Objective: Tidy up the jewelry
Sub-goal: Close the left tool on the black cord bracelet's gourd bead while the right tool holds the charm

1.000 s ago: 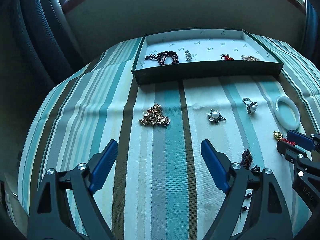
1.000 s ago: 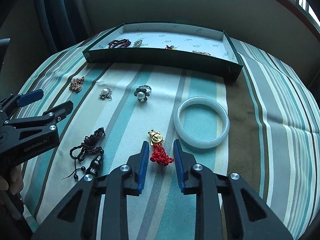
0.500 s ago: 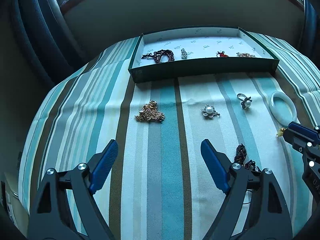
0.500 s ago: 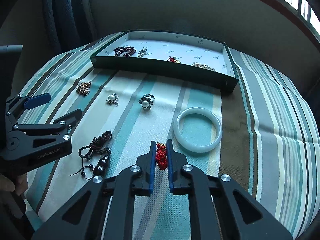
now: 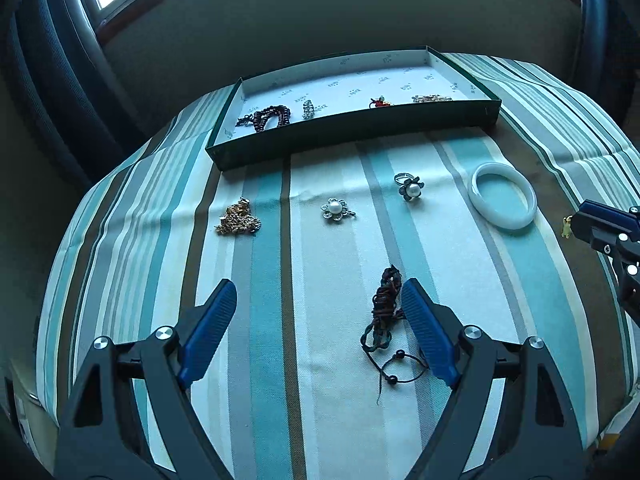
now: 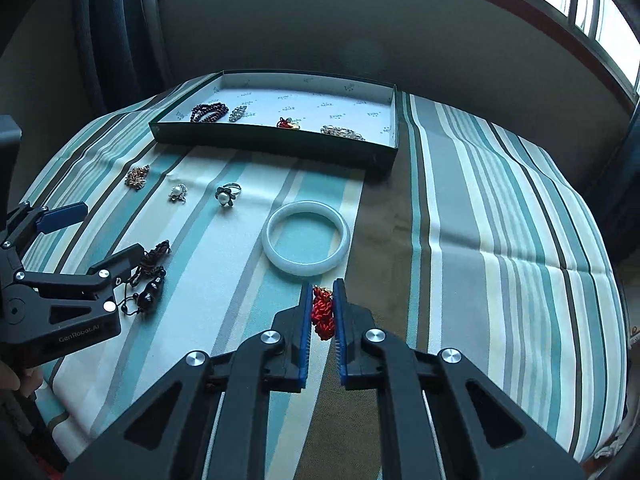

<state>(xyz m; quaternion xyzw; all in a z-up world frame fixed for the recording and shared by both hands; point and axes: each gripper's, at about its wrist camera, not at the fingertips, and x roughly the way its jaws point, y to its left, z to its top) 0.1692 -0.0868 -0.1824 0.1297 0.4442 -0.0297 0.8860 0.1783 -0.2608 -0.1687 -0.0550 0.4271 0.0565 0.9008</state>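
Note:
My right gripper is shut on a red knotted charm with a gold piece at its far end, lifted above the striped cloth just in front of a white bangle. From the left wrist view that gripper shows at the right edge, the gold piece poking out. My left gripper stands open over the cloth, a dark cord bracelet beside its right finger. Ahead lies the green tray, holding dark beads and other pieces.
Loose on the cloth are a gold chain heap, a pearl flower brooch and a pearl ring. A wall and window rise behind the tray. A hand holds the left gripper at the left edge.
My right gripper has shut on the red charm and raised it off the cloth. My left gripper has shifted right, so the cord bracelet now lies by its right finger.

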